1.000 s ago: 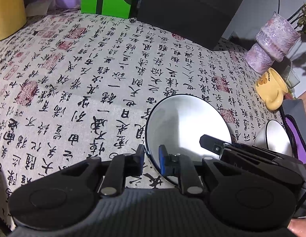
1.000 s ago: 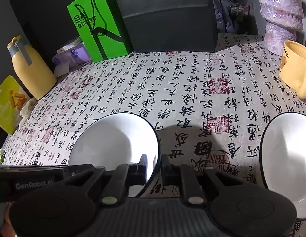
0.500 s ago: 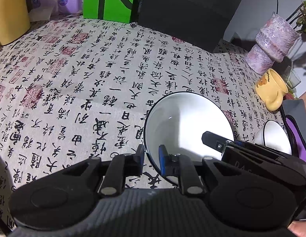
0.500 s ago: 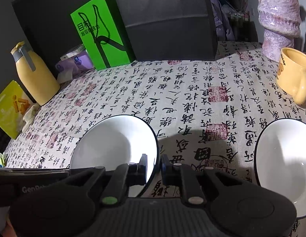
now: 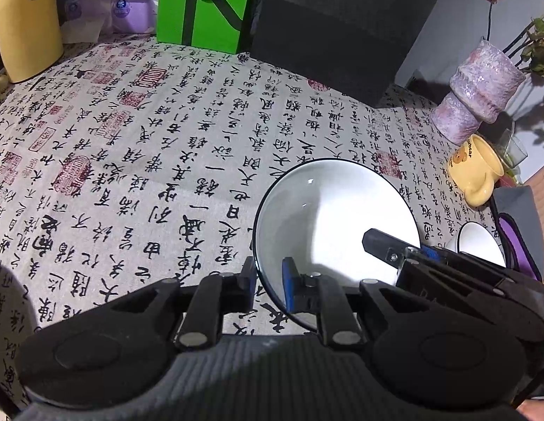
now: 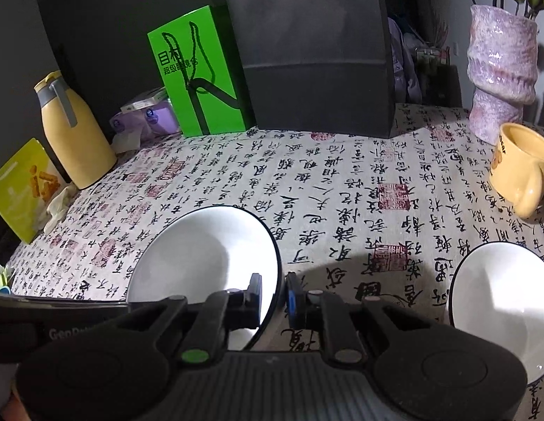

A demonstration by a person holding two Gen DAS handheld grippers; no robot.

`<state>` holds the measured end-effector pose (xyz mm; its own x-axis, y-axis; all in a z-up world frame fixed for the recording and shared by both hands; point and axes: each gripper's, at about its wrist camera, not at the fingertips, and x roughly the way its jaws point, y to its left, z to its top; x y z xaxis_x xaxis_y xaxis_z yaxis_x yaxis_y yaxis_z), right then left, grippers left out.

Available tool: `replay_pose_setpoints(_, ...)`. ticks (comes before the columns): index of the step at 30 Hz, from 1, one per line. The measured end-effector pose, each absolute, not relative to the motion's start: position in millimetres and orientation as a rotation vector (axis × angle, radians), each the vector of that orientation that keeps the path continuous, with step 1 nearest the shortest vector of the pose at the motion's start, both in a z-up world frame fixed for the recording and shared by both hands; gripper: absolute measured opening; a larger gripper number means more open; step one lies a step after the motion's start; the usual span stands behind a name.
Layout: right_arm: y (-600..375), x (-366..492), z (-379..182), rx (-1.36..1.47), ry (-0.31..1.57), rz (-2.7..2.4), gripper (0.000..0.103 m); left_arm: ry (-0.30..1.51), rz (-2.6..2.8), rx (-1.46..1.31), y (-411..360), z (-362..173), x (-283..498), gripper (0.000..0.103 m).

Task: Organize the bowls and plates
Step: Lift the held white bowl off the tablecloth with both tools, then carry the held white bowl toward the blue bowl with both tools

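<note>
On the tabletop (image 5: pixel 187 147), which is covered by a cloth printed with black calligraphy and red seals, a wide white ceramic bowl with a thin black rim (image 5: pixel 337 221) is gripped at opposite edges by both tongs. Its near rim is clenched between the blue-padded jaws of the left tongs (image 5: pixel 268 282), and its right rim is pinched in the same way by the right tongs (image 6: pixel 273 293), one pad inside the wall and one outside. A second, smaller white bowl with a black rim (image 6: pixel 500 301) sits apart to the right, near a yellow ceramic mug (image 6: pixel 524 172). Whether the wide bowl is raised or resting cannot be told. The step in hand is judged to be carrying it toward the smaller bowl for stacking. For this to go well, both grips should be kept firm and level, and the bowl moved evenly so neither rim slips.
</note>
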<state>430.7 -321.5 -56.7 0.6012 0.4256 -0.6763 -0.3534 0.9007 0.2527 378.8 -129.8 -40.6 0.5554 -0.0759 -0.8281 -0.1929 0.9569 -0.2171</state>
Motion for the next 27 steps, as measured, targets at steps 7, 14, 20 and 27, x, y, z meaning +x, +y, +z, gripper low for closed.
replay_pose_setpoints(7,-316.6,421.0,-48.0,0.105,0.801,0.451,0.014,0.970,0.061,-0.304,-122.3,-31.8,367.4,0.016)
replay_pose_setpoints(14,-307.1,407.1,-32.3,0.087,0.773,0.445,0.014,0.952,0.047,-0.316,-112.4,-22.3,352.9,0.016)
replay_pose_setpoints(20,-296.5,396.0,-21.6,0.077,0.761,0.447,0.014,0.938,0.046,-0.330,-101.9,-14.0,340.0,0.015)
replay_pose_setpoints(27,-281.0,380.9,-9.9,0.057,0.746,0.448,0.014,0.911,0.044,-0.348,-88.3,-4.5,324.4,0.016)
